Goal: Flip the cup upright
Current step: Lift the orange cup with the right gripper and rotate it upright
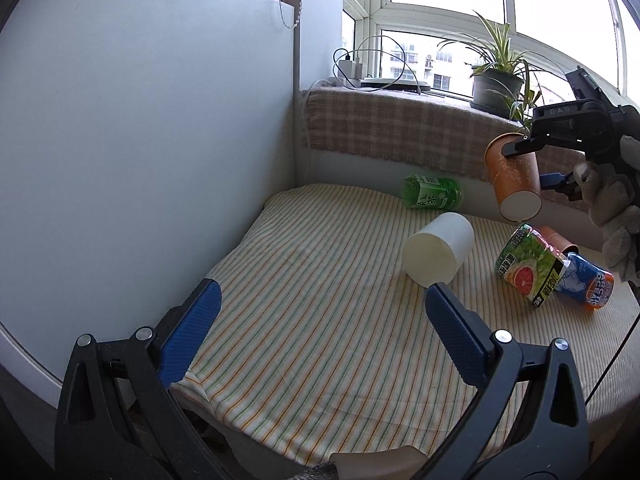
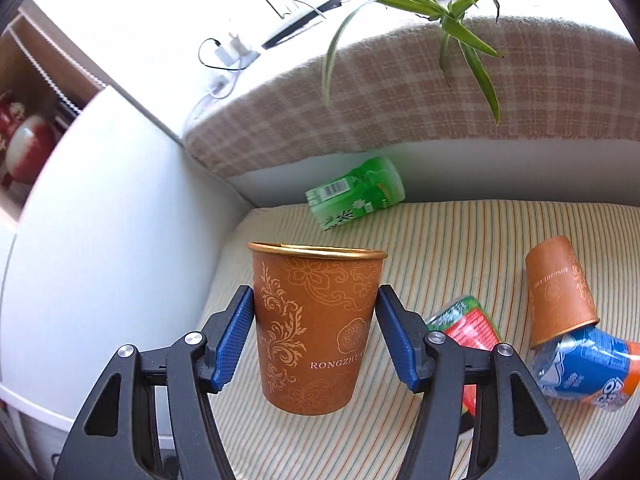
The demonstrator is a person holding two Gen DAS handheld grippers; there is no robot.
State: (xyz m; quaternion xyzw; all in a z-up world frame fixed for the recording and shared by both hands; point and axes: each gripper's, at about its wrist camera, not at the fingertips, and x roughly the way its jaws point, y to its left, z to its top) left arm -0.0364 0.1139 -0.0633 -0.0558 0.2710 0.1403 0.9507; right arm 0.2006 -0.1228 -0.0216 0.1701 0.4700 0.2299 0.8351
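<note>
My right gripper [image 2: 316, 332] is shut on an orange paper cup [image 2: 316, 328] with gold flower print, held mouth up in the air above the striped cushion [image 2: 440, 240]. In the left wrist view the same cup [image 1: 514, 176] hangs tilted in the right gripper [image 1: 532, 160] at the right. My left gripper [image 1: 320, 304] is open and empty, low over the cushion [image 1: 320, 340]. A white cup [image 1: 438, 254] lies on its side just beyond its right finger. A second orange cup [image 2: 560, 292] stands mouth down, leaning on a blue bottle [image 2: 584, 368].
A green bottle [image 1: 432, 191] lies at the cushion's back. A grapefruit juice carton [image 1: 530, 266] and the blue bottle [image 1: 586, 284] lie at the right. A white panel [image 1: 140, 140] walls the left. A plaid-covered sill [image 1: 400, 128] holds a potted plant [image 1: 498, 84] and chargers.
</note>
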